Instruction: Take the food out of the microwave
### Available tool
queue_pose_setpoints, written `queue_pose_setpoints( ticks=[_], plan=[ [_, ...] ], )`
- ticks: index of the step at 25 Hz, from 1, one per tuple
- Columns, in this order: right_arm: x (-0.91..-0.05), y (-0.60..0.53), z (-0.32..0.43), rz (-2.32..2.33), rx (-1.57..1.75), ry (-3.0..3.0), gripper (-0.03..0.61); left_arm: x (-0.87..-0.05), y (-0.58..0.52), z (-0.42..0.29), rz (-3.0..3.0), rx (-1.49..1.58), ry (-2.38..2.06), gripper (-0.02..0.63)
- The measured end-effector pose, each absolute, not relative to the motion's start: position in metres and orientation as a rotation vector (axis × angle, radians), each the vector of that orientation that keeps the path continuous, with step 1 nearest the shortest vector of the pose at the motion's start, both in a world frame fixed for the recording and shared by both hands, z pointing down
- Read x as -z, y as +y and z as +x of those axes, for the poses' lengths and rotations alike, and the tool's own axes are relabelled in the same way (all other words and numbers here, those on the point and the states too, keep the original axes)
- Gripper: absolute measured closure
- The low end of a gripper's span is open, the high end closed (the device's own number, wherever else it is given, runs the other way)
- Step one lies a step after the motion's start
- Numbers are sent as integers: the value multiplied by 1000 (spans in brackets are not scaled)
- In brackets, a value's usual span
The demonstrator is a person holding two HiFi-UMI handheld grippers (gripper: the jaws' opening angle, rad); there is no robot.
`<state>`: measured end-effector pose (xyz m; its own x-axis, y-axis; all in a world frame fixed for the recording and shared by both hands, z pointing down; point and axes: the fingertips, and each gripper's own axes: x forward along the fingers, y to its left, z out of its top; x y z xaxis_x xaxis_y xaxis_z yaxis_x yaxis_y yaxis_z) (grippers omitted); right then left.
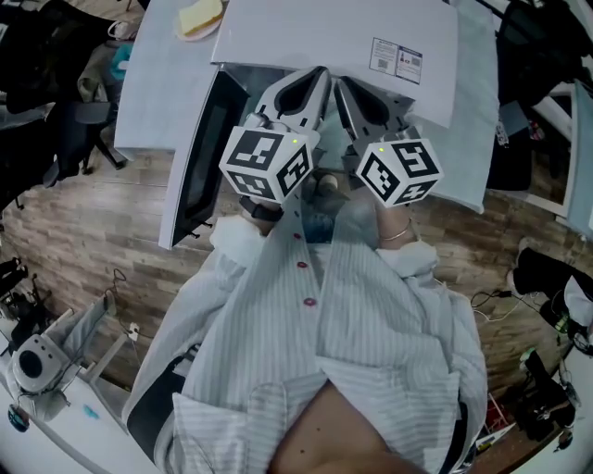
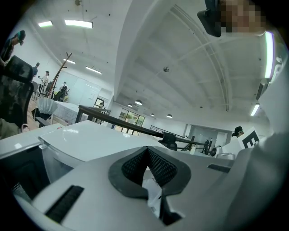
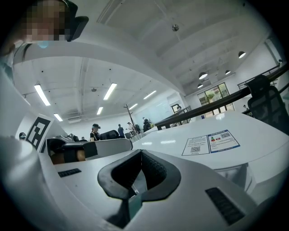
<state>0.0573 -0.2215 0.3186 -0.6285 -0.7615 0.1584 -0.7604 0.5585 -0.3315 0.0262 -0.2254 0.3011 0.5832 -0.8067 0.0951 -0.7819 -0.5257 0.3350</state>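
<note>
Head view: one pale yellow slab of food (image 1: pixel 200 16) lies on one plate (image 1: pixel 188 36) on the table (image 1: pixel 153 93), far left of the open-doored microwave (image 1: pixel 343 32). Its long axis runs near-left to far-right.
Left gripper view: left tongs (image 2: pixel 147 158) closed, empty.
Right gripper view: right tongs (image 3: pixel 141 158) closed, empty.

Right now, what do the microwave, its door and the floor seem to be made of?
Microwave: probably painted metal, smooth white with a soft sheen. Door: white frame around a dark glossy panel, likely glass or plastic. Floor: wood or wood-look planks, brown with visible seams.
</note>
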Motion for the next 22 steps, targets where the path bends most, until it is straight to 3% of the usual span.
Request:
queue_pose_setpoints(
  ticks=[22],
  plan=[
    [-371,-224,57,-1427,762,2695,546,-367,-225,10,2358,32,-1205,606]
  ],
)
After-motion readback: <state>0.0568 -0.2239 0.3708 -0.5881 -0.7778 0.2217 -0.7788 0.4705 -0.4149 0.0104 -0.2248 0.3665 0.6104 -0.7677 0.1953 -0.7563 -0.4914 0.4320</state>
